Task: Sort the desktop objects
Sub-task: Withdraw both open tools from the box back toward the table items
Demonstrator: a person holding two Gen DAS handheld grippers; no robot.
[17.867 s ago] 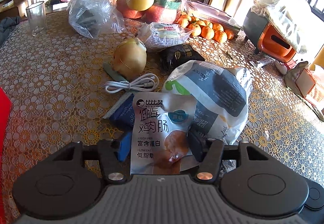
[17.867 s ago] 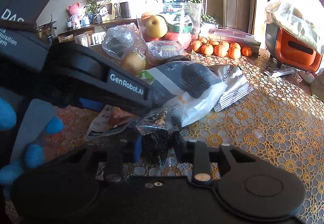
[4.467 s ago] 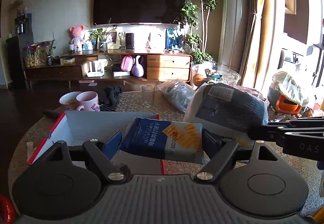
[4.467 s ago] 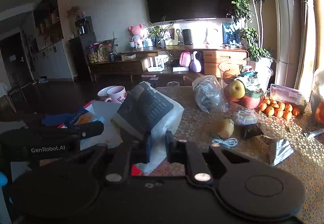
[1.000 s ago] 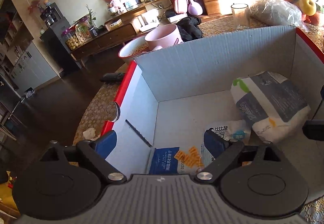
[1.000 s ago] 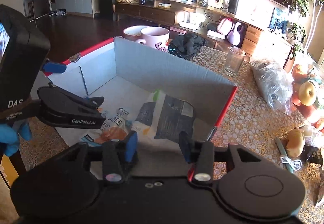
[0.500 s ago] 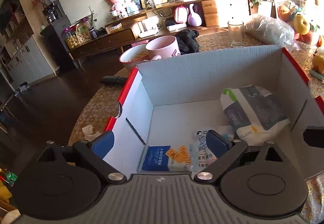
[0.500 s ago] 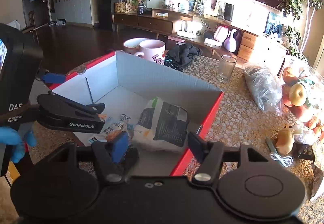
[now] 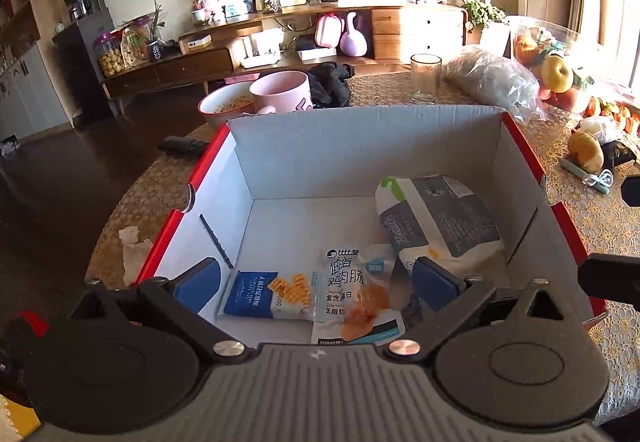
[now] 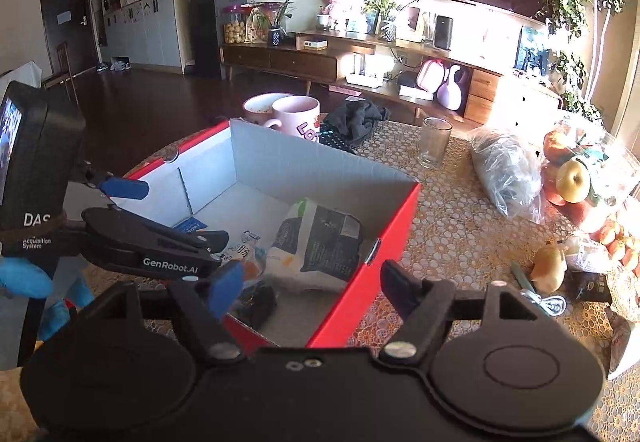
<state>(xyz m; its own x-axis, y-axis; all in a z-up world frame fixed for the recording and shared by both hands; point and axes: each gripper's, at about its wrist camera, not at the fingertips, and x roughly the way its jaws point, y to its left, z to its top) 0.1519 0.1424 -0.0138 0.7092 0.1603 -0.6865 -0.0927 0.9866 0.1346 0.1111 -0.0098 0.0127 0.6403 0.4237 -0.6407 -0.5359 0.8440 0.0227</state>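
A red cardboard box [image 9: 360, 146] with a white inside sits on the lace-covered table; it also shows in the right wrist view [image 10: 400, 218]. In it lie a blue cracker pack [image 9: 264, 294], a chicken sausage pack [image 9: 352, 298], a large white and grey bag [image 9: 436, 218] and a small dark packet [image 10: 256, 302]. My left gripper [image 9: 316, 282] is open and empty above the box's near edge. My right gripper [image 10: 312, 286] is open and empty above the box's near right corner. The left gripper [image 10: 176, 210] also shows in the right wrist view.
Behind the box stand a pink mug [image 9: 282, 92], a bowl [image 9: 224, 106], a glass [image 9: 426, 78] and a dark cloth [image 9: 330, 82]. To the right lie a plastic bag [image 10: 506, 174], a fruit bowl [image 10: 572, 174], a pear [image 10: 550, 268], a white cable [image 10: 550, 304] and a dark packet [image 10: 592, 290].
Both grippers have drawn back and up from the box, and the right jaws have opened wider. The packs stay lying inside the box.
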